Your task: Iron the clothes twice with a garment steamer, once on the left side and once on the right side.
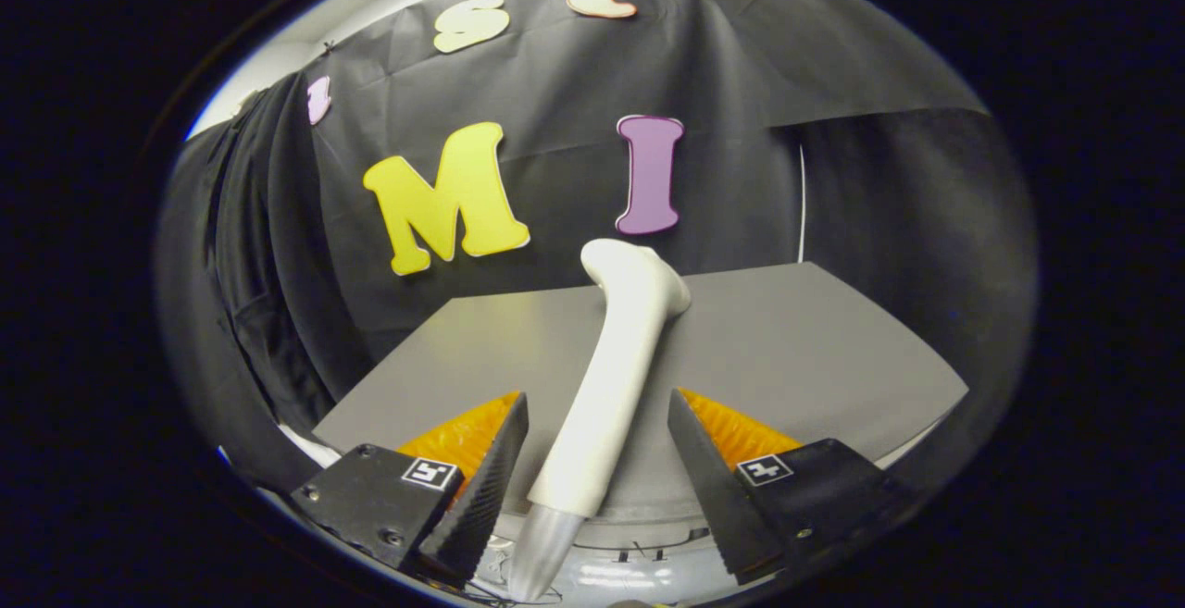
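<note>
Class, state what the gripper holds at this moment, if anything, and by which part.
Nothing. The gripper is open, its fingers either side of the garment steamer's handle without touching it.

The gripper (pixel 597 446) is spread wide, its fingers (pixel 481 488) standing to either side of the steamer (pixel 611 377) with a gap on each side and no contact. The steamer, a white handle with a silver lower end, lies lengthwise between the fingers, its head resting on the grey cloth (pixel 796 349) beyond them. The cloth lies flat on a white table (pixel 648 580), with black drape (pixel 555 201) behind it.
</note>
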